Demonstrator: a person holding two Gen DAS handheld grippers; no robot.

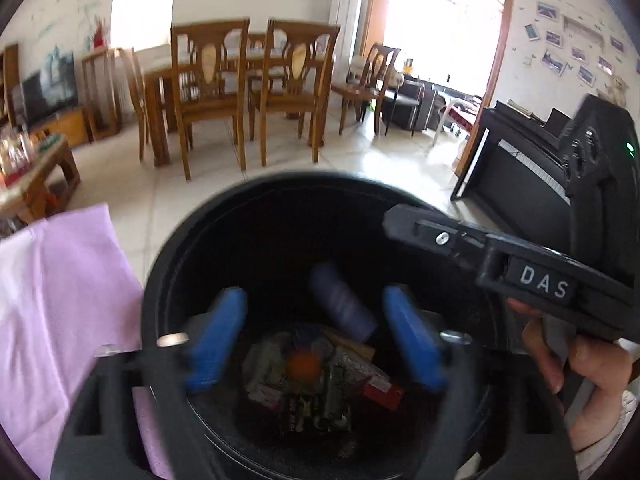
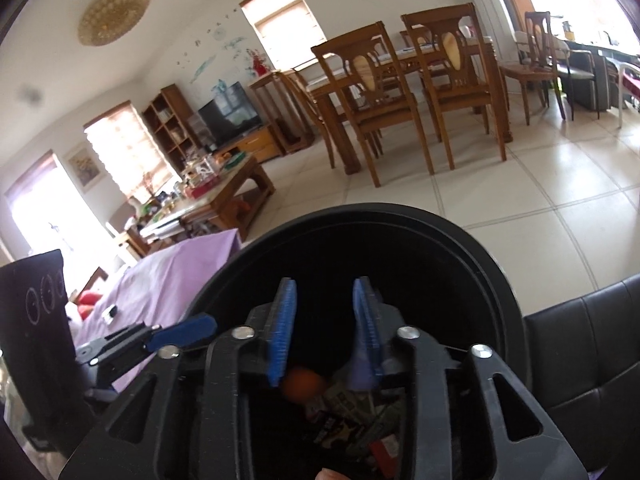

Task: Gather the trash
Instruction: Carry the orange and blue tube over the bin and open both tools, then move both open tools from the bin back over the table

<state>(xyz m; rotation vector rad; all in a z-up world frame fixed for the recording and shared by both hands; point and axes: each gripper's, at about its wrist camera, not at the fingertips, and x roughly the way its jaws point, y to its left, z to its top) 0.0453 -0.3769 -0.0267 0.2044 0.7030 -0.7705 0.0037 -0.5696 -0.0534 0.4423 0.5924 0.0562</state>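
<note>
Right now both grippers hang w/ jaws apart, gripping nothing, over the black bin point(image 1: 192, 240): left gripper point(image 1: 316, 340) and right gripper point(image 2: 326, 332); the purple item point(image 1: 344, 304) at 12 o'clock between the left's fingers looks mid-drop, and judging by the crowding, right could clip left or the rim, tipping trash point(image 1: 316, 380) toward the purple cloth point(image 1: 60, 280) at 9 o'clock.

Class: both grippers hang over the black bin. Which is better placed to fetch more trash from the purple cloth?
Probably left. The left gripper sits open beside the purple cloth; the right gripper, also empty, hangs over the black bin, farther from it.
</note>
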